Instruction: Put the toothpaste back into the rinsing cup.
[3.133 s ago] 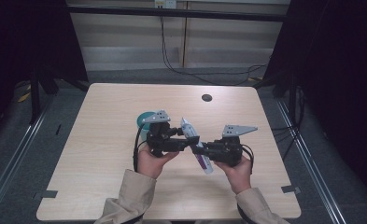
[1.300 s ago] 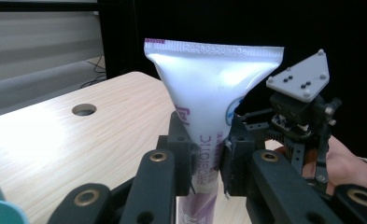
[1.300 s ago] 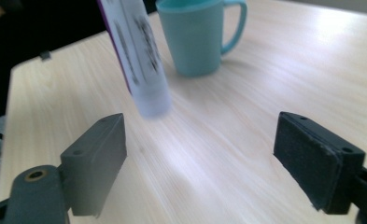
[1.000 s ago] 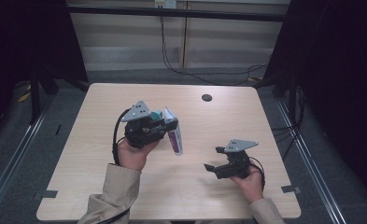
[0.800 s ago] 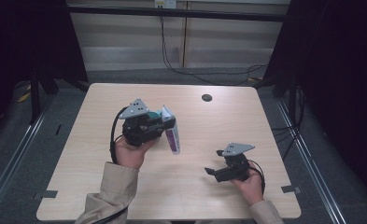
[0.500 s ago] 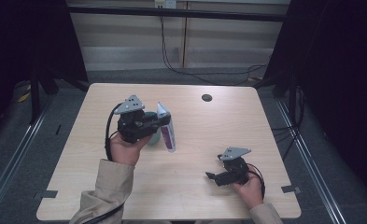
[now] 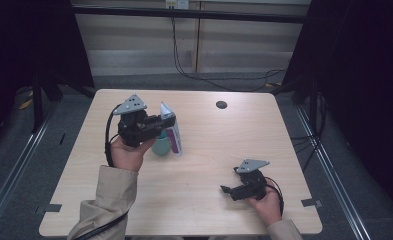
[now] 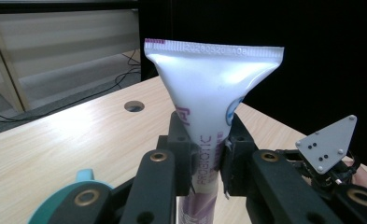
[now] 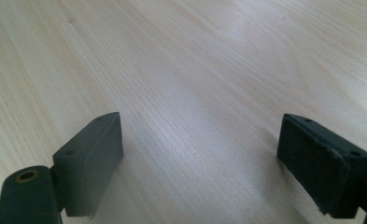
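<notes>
A white and purple toothpaste tube (image 7: 173,137) stands nearly upright, crimped end up, with my left gripper (image 7: 166,125) shut on its middle. In the left gripper view the tube (image 8: 209,79) rises between the two black jaws of the left gripper (image 8: 204,154). A teal cup (image 7: 160,146) sits on the table just under and beside the tube's lower end; its rim (image 8: 85,186) shows at the bottom left. My right gripper (image 7: 227,190) is low at the table's near right, open. Between the jaws of the right gripper (image 9: 200,158) there is only bare wood.
The light wooden table (image 7: 209,150) has a round cable hole (image 7: 221,104) at the far right; the hole (image 8: 134,106) also lies beyond the tube. Black frame posts and dark curtains flank the table. The other gripper's grey plate (image 8: 328,144) shows at right.
Earlier both grippers held the tube at mid-table. The right gripper has let go and drawn back toward the near right edge. The left gripper carried the tube left and farther away, over the teal cup.
</notes>
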The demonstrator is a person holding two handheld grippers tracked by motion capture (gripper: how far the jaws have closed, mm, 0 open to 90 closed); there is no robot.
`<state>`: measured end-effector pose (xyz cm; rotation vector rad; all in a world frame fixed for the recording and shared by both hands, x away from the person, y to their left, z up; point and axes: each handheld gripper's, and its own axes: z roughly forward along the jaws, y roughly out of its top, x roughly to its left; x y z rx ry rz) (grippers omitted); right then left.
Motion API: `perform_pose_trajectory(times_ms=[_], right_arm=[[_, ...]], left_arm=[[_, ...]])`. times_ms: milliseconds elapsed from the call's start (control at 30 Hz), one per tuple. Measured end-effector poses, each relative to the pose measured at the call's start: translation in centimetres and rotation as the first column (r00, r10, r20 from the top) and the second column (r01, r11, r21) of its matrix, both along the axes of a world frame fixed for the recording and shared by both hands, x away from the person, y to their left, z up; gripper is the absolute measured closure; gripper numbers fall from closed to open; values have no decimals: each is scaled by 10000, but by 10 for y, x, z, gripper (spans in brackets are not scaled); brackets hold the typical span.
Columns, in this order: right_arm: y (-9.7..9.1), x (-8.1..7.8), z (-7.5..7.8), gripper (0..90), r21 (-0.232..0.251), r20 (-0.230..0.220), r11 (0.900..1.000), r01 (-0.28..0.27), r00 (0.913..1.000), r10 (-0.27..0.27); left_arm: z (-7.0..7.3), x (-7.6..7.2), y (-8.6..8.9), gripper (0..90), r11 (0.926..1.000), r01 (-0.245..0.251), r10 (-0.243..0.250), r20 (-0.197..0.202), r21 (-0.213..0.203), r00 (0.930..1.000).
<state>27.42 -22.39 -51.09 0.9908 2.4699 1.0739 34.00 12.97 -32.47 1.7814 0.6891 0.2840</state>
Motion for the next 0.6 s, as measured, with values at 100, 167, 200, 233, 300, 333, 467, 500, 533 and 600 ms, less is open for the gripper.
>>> perform_pose_trajectory(times_ms=[100,167,200,233,300,333,467,500,533,600], right_arm=[[0,0,0,133,7,-9,10000,-9,10000,9],[0,0,0,133,11,-17,10000,-6,10000,6],[0,0,0,133,7,-9,10000,-6,10000,6],[0,0,0,133,7,-9,10000,-6,10000,6],[0,0,0,132,6,-9,10000,-5,10000,5],[0,0,0,133,6,-8,10000,-5,10000,5],[0,0,0,133,9,-16,10000,-3,10000,3],[0,0,0,133,6,-9,10000,-6,10000,6],[0,0,0,133,9,-12,10000,-5,10000,5],[0,0,0,132,6,-9,10000,-7,10000,7]], left_arm=[[5,3,4,775,9999,-97,97,-11,-43,10000],[6,4,5,775,9999,-142,142,-10,-42,9999],[8,5,7,775,9997,-225,225,-9,9,9997],[8,5,7,774,9997,-225,225,-9,9,9997],[10,7,9,775,9996,-274,274,-20,4,9996],[11,8,10,774,9994,-340,340,-13,-14,9994],[14,12,13,774,9988,-494,494,-12,20,9988],[14,13,14,775,9985,-539,539,-18,15,9985],[14,14,15,775,9983,-586,586,-15,18,9983],[15,16,16,775,9978,-664,664,-8,49,9978]])
